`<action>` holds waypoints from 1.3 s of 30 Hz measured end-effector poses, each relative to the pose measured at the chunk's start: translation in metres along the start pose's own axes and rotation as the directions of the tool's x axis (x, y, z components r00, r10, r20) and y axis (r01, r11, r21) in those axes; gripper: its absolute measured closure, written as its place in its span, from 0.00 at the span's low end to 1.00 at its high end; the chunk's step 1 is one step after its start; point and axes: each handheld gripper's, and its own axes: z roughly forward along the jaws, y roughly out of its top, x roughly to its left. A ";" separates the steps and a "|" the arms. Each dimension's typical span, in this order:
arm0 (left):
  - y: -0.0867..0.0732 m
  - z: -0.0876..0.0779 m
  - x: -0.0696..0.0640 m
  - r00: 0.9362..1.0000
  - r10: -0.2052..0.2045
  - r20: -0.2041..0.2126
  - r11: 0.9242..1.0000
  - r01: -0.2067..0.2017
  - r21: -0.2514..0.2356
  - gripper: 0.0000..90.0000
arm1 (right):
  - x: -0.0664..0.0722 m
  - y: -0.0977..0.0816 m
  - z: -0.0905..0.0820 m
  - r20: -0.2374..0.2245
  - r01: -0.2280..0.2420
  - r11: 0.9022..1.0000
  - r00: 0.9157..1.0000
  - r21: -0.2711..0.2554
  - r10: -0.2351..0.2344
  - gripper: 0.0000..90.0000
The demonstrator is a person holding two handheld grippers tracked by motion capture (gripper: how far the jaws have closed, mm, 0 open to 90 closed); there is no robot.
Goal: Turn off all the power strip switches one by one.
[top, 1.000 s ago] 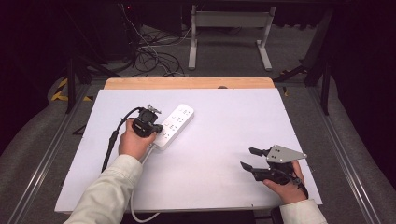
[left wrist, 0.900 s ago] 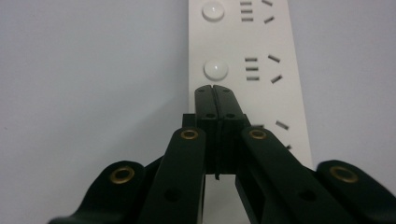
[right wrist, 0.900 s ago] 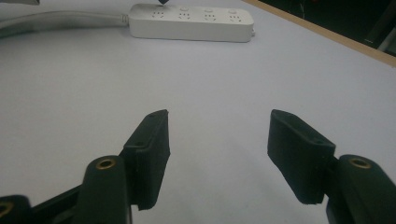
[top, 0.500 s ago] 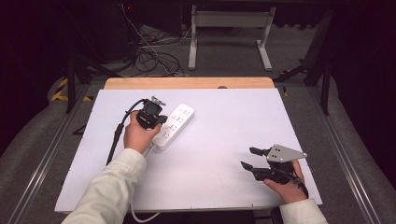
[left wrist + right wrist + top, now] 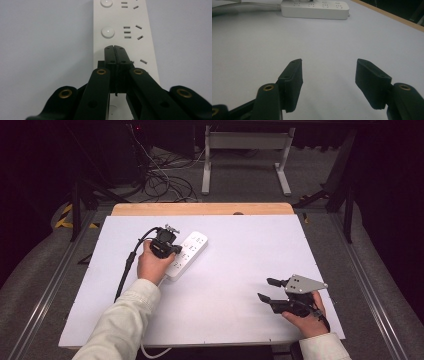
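A white power strip (image 5: 194, 249) lies slanted on the white table (image 5: 240, 250), left of the middle. My left gripper (image 5: 175, 252) hovers over the strip's near half, held by a hand in a pale sleeve. In the left gripper view its jaws (image 5: 115, 47) are shut pad against pad with nothing between them, the tips just short of a round button (image 5: 107, 32) on the power strip (image 5: 147, 42). My right gripper (image 5: 265, 289) rests at the table's front right, open and empty. The right gripper view shows its open gripper (image 5: 328, 68) above bare table, with the power strip (image 5: 314, 8) far off.
The strip's white cord (image 5: 150, 352) runs off the front edge. A black cable (image 5: 127, 265) trails from my left gripper toward the left. A wooden strip (image 5: 200, 209) borders the table's far edge. Beyond it are floor cables (image 5: 165, 175) and a white frame (image 5: 245, 155).
My left hand has slid a little along the power strip, away from the person and to the right. The right gripper has stayed put.
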 end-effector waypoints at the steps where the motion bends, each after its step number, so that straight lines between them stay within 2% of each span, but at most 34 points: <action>1: 0.000 0.000 0.000 1.000 0.000 0.000 1.000 0.000 0.000 1.00 | 0.000 0.000 0.000 0.000 0.000 1.000 1.000 0.000 0.000 0.44; 5: 0.000 0.001 0.000 1.000 -0.003 -0.014 1.000 0.003 0.002 1.00 | 0.000 0.000 0.000 0.000 0.003 1.000 1.000 0.000 -0.003 0.44; 8: 0.000 0.001 -0.001 1.000 -0.010 -0.006 1.000 0.010 0.003 1.00 | 0.000 0.000 0.000 0.000 0.002 1.000 1.000 0.000 -0.002 0.44; 12: 0.000 0.001 0.001 1.000 -0.011 -0.029 1.000 0.011 0.006 1.00 | 0.000 0.000 0.000 -0.003 0.001 1.000 1.000 0.003 -0.001 0.44; 17: -0.002 0.001 0.004 0.999 -0.025 -0.023 1.000 0.026 0.006 1.00 | 0.000 0.000 0.000 -0.004 0.001 1.000 1.000 0.004 -0.001 0.44; 18: -0.001 0.001 0.002 0.999 -0.010 -0.038 1.000 0.010 0.009 1.00 | 0.000 0.000 0.000 -0.004 0.001 1.000 1.000 0.004 -0.001 0.44; 24: -0.002 0.002 0.001 0.999 -0.014 -0.033 1.000 0.015 0.004 1.00 | 0.000 0.000 0.000 -0.004 0.003 1.000 1.000 0.004 -0.003 0.44; 26: 0.000 0.003 -0.003 0.998 0.000 -0.066 1.000 0.001 0.009 1.00 | 0.000 -0.001 0.001 -0.001 0.006 1.000 1.000 0.007 -0.006 0.44; 27: 0.000 0.003 -0.004 0.998 0.003 -0.069 1.000 -0.003 0.011 1.00 | 0.000 -0.001 0.001 -0.001 0.008 1.000 1.000 0.008 -0.008 0.44; 32: -0.001 0.003 -0.003 0.998 -0.004 -0.065 1.000 0.004 0.005 1.00 | 0.001 -0.001 0.000 -0.001 0.006 1.000 1.000 0.007 -0.006 0.44; 36: -0.001 0.003 -0.009 0.995 0.025 -0.100 1.000 -0.024 0.009 1.00 | 0.001 -0.001 0.000 -0.003 0.007 1.000 1.000 0.008 -0.007 0.44; 39: -0.002 0.003 -0.008 0.995 0.017 -0.096 1.000 -0.017 0.004 1.00 | 0.001 -0.001 0.000 -0.003 0.007 1.000 1.000 0.008 -0.007 0.44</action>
